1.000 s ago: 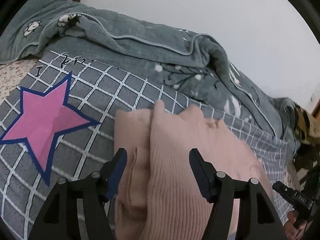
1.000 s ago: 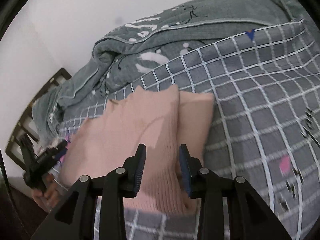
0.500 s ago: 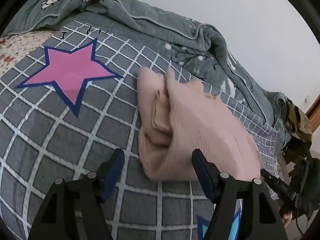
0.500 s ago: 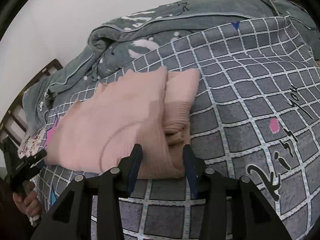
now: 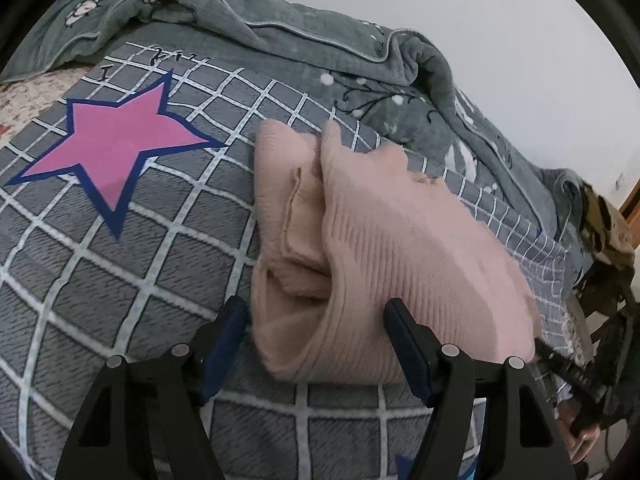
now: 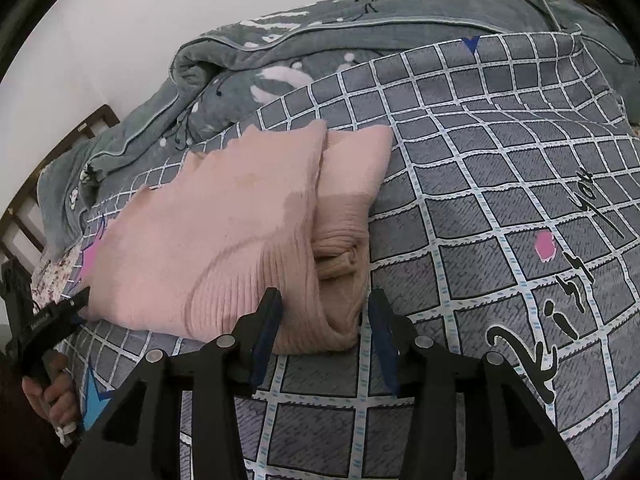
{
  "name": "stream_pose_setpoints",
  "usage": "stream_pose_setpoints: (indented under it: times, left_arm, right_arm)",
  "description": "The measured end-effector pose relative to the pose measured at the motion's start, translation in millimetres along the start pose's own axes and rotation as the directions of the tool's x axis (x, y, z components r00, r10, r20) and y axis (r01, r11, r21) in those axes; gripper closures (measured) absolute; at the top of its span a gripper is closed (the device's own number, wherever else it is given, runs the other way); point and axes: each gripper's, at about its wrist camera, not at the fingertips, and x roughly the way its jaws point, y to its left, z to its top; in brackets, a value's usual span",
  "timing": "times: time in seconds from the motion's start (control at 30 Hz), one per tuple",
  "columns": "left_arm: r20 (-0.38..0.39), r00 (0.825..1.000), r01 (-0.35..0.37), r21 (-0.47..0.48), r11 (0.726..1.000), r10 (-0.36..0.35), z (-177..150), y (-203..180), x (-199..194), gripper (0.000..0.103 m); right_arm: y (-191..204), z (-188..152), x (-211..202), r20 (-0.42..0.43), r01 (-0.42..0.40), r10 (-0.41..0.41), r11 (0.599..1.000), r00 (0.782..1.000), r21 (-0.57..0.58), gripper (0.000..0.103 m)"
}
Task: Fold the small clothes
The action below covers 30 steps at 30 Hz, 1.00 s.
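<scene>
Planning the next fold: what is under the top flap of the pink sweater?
Under the pink sweater's top flap, a folded ribbed layer, apparently a tucked sleeve, shows at the open side. How far it runs beneath is covered. The checked blanket lies underneath all of it.

Pale pink ribbed sweater [image 5: 384,248] on grey white-checked bedspread [image 5: 120,264] with pink, navy-edged star [image 5: 116,148]

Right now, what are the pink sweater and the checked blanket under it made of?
The pink sweater looks like soft knitted yarn, maybe wool or acrylic: fine ribs run along it. The checked blanket looks like fuzzy fleece with a printed grid: its surface is matte and short-napped. The exact fibre can't be told.
</scene>
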Motion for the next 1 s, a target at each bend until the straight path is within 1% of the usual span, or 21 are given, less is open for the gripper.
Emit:
stream_pose_setpoints:
  times: [0.07, 0.17, 0.27, 0.37, 0.5, 0.57, 0.67, 0.8, 0.93, 1.0]
  left_arm:
    - [0.005, 0.999, 0.034, -0.026, 0.999, -0.034, 4.7, 2.5, 3.5, 0.034]
    - [0.001, 0.998, 0.063, -0.06, 0.996, -0.063, 7.4, 6.9, 6.6, 0.034]
    - [-0.012, 0.996, 0.09, -0.067, 0.994, -0.091, 2.7, 7.9, 1.7, 0.035]
    - [-0.023, 0.994, 0.105, -0.048, 0.993, -0.106, -7.5, 4.1, -7.3, 0.035]
    - [-0.019, 0.995, 0.1, -0.006, 0.995, -0.1, -18.6, -7.2, -12.1, 0.035]
    - [-0.012, 0.995, 0.097, -0.006, 0.995, -0.097, -18.7, -8.8, -11.7, 0.035]
    - [-0.002, 0.993, 0.115, -0.05, 0.992, -0.116, -14.8, -5.2, -10.1, 0.035]
    - [0.01, 0.993, 0.118, -0.107, 0.987, -0.118, -8.4, -0.6, -6.3, 0.041]
    - [0.026, 0.995, 0.103, -0.167, 0.981, -0.1, -3.1, 7.1, -2.8, 0.05]
    - [0.032, 0.995, 0.1, -0.192, 0.976, -0.096, -1.8, 10.3, -2.4, 0.051]
  right_arm:
    - [2.9, -1.1, 1.0, 0.007, 0.011, -0.011, 1.0, 1.0, -0.017, 0.057]
    - [4.9, -1.8, 2.0, 0.011, 0.021, -0.02, 0.999, 1.0, -0.03, 0.056]
    - [4.3, -1.5, 2.1, 0.012, 0.018, -0.017, 0.999, 1.0, -0.028, 0.056]
    - [3.1, -0.8, 1.5, 0.009, 0.006, -0.006, 1.0, 1.0, -0.018, 0.056]
    - [2.1, -0.2, -1.9, 0.001, -0.002, 0.002, 1.0, 1.0, -0.011, 0.056]
    - [4.1, 0.5, -5.9, 0.0, 0.001, -0.002, 1.0, 1.0, -0.021, 0.056]
    - [5.0, -1.5, -8.0, -0.011, 0.003, -0.004, 0.999, 1.0, -0.039, 0.056]
    - [6.0, -5.2, -7.0, -0.035, -0.019, 0.017, 0.998, 0.999, -0.056, 0.056]
    - [6.9, -7.8, -5.7, -0.033, -0.014, 0.012, 0.997, 0.999, -0.069, 0.056]
    - [7.0, -8.4, -3.9, -0.031, -0.009, 0.007, 0.998, 1.0, -0.068, 0.056]
